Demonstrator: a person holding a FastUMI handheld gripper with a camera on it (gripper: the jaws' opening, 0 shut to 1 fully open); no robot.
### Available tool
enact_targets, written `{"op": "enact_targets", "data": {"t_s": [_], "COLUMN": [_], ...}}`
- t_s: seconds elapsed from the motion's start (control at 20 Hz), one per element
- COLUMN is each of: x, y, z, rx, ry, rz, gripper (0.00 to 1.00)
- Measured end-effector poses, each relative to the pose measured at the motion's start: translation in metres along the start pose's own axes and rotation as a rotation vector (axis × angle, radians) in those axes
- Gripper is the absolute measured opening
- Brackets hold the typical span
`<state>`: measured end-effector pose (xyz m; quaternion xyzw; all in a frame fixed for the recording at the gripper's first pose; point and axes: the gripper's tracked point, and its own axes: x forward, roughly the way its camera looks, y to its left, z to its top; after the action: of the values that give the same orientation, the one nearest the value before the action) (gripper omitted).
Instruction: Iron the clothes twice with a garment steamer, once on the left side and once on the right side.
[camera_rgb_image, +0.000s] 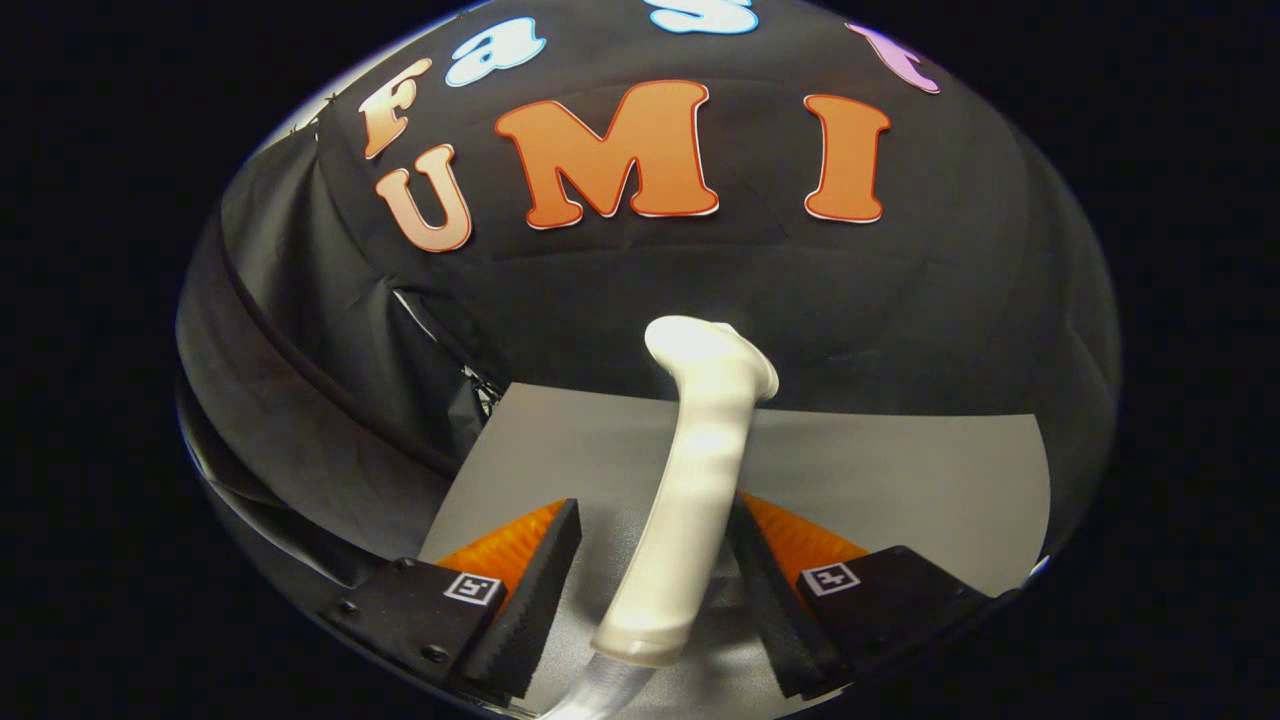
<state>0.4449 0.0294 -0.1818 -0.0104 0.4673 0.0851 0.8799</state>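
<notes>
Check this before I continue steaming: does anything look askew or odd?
The steamer handle leans against the right finger, with a clear gap to the left one, so the gripper isn't clamping it. No garment lies on the grey surface.

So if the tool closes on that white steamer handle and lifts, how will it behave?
The steamer handle looks like rigid, smooth plastic, so it may slip a little. The clear hose at its base will probably drag and tug. The tool stands open, the right finger touching or nearly so; the curved shape might twist.

Grey tabletop (900, 470) below black cloth booth wall (700, 290); wall cloth creased, folded at side (330, 400).
</notes>
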Motion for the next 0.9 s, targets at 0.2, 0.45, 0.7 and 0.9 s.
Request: {"op": "enact_targets", "data": {"t_s": [0.2, 0.45, 0.7, 0.9], "x": [0.013, 0.013, 0.013, -0.009], "y": [0.006, 0.009, 0.009, 0.018], "z": [-0.003, -0.007, -0.002, 0.006], "rx": [0.029, 0.036, 0.055, 0.044], "ry": [0.011, -0.004, -0.063, -0.155], "rz": [0.021, 0.019, 0.005, 0.019], "gripper": [0.64, 0.56, 0.48, 0.48]}}
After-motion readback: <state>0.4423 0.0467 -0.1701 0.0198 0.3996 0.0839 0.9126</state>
